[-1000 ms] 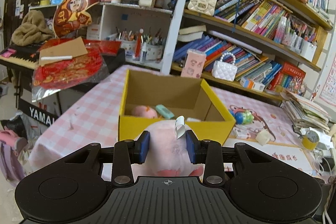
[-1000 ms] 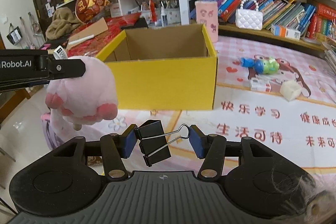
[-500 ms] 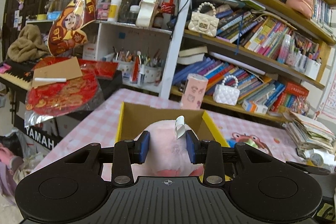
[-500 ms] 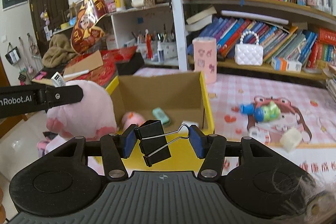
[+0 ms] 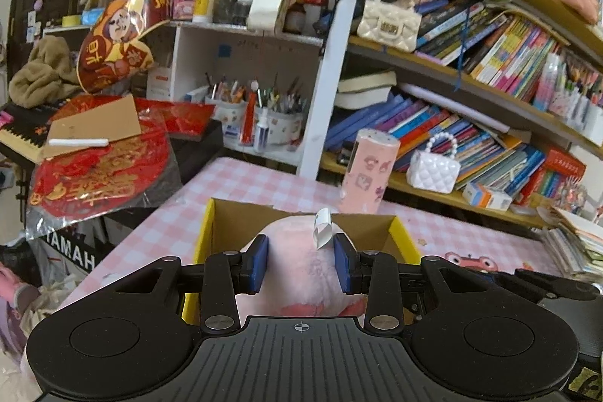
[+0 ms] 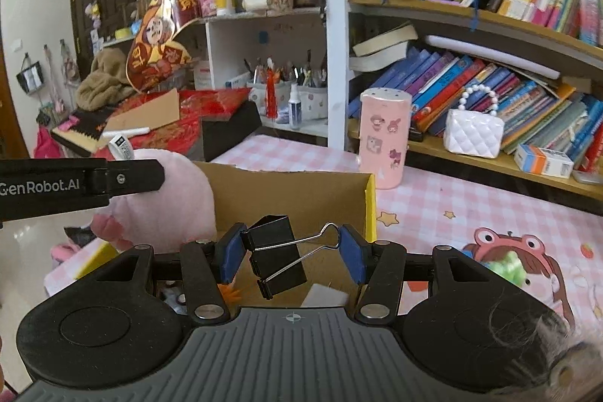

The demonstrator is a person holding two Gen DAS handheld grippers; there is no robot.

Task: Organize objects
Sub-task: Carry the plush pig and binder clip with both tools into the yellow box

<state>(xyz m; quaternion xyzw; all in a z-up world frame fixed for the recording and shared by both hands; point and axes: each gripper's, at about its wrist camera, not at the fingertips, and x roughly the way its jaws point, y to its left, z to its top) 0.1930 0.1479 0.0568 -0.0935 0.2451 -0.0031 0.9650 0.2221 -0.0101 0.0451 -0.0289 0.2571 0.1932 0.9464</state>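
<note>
A: What do you have in your left gripper (image 5: 300,262)?

B: Your left jaws are clamped on a soft pink plush toy (image 5: 301,274); the blue pads (image 5: 260,262) press into both its sides, and a small white fabric tag (image 5: 322,232) sticks up from its top. You hold it over the near-left part of the open yellow cardboard box (image 5: 405,243).

A: And your right gripper (image 6: 292,251)?

B: Your right jaws stand partly closed on a black metal binder clip (image 6: 277,257). The left pad touches the clip's black body and the right pad meets the tip of its silver wire handle (image 6: 324,240). The clip sits tilted between them, above the box's brown inside. From this side you also see your left gripper's black finger lying across the plush toy at the box's left edge.

A: What lies in the box?

B: You can make out something white (image 6: 326,294) and a scrap of orange (image 6: 230,292) on its floor, mostly hidden behind the fingers.

A: And beyond it?

B: The box rests on a table with a pink-and-white checked cloth (image 6: 433,198). Just past its far right corner stands an upright pale pink cylinder with cartoon stickers (image 6: 384,134). Behind that, you face a wooden bookshelf (image 6: 471,161) with a small white quilted handbag (image 6: 473,130) on it.
</note>
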